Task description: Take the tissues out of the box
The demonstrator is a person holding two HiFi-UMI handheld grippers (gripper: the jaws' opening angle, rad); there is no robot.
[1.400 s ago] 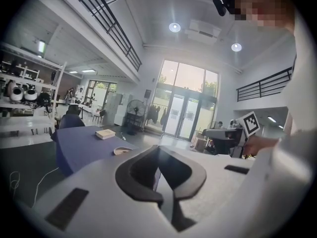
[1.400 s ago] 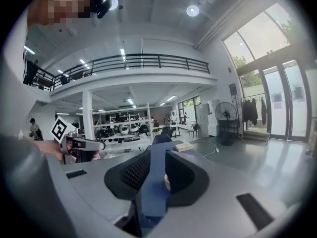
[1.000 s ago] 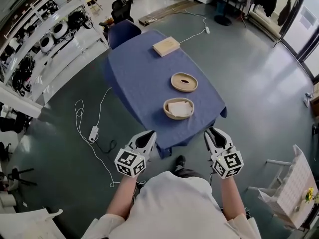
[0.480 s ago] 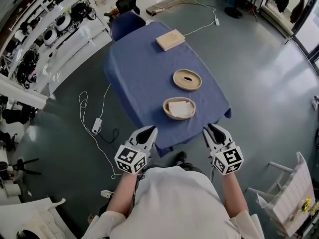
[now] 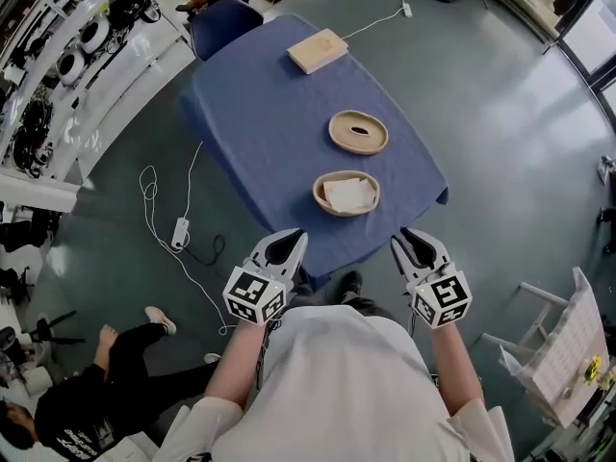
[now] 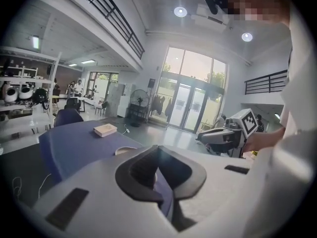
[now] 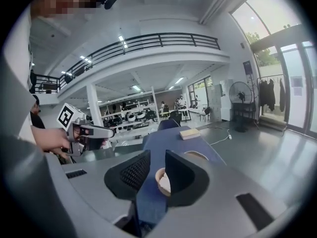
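Your left gripper [image 5: 282,248] and right gripper [image 5: 416,248] hang with jaws apart, empty, near the blue-clothed bench [image 5: 260,104]; the white tissues [image 5: 350,194] lie in the round wooden box [image 5: 319,198], none taken out yet.

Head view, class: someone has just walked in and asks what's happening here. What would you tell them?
A person stands at the near end of the blue table, a gripper in each hand. The left gripper and right gripper hover short of it, jaws apart and empty. The round box holds white tissues, untouched; a slotted lid lies just beyond.
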